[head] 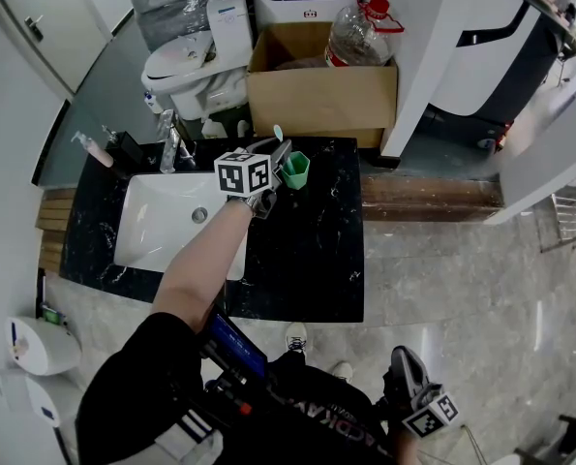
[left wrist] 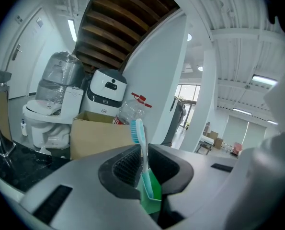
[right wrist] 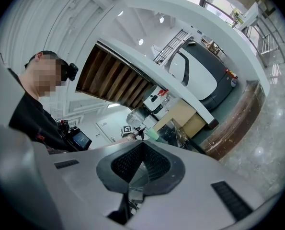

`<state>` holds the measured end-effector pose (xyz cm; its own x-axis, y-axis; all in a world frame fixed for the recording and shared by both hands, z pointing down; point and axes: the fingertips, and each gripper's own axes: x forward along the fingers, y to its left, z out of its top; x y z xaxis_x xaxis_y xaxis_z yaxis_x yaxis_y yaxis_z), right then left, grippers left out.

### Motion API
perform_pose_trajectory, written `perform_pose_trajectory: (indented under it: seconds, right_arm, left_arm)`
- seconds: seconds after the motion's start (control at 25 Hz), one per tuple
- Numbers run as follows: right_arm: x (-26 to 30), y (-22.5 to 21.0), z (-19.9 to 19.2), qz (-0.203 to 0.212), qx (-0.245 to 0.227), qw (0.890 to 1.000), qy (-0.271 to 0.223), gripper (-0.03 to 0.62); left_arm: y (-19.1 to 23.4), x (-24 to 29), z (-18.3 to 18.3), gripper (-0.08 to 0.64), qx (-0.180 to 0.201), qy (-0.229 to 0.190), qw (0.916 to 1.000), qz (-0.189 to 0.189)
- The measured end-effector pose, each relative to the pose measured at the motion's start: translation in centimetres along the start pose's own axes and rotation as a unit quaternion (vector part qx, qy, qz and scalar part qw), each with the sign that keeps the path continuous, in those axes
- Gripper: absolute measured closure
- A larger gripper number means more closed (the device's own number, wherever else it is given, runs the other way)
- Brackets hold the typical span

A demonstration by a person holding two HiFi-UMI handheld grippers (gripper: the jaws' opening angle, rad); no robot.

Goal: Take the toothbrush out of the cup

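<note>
A green cup [head: 295, 170] stands on the black marble counter [head: 317, 250] to the right of the sink. A teal toothbrush [left wrist: 141, 143] with blue bristles rises upright out of the cup [left wrist: 151, 198], its head [head: 278, 132] above the rim. My left gripper [head: 280, 151] is over the cup, shut on the toothbrush handle [left wrist: 143, 150]; the handle's lower end still reaches down into the cup. My right gripper [head: 402, 368] hangs low at the person's side, away from the counter. Its jaws [right wrist: 142, 143] are shut with nothing between them.
A white sink [head: 162, 223] with a chrome faucet [head: 169, 143] and a soap dispenser [head: 96, 149] takes up the counter's left. Behind the counter stand a cardboard box [head: 321, 90], a big water bottle [head: 357, 32] and a toilet [head: 191, 66].
</note>
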<state>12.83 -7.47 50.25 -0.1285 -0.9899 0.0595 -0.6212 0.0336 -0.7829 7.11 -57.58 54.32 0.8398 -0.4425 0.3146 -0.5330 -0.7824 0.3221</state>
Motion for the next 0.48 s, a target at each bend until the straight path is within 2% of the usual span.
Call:
perform_pose_trajectory:
  seconds: [0.2,0.48]
  right_arm:
    - [0.2,0.2,0.0,0.005,0.000,1.000,0.001,0.581]
    - [-0.2,0.1,0.0,0.008,0.000,1.000,0.002,0.581]
  left_arm:
    - [-0.7,-0.2,0.5,0.531,-0.002,-0.008,0.9999,-0.011]
    - [-1.5,-1.0,1.6,0.535,0.001,-0.024,0.9995,-0.018]
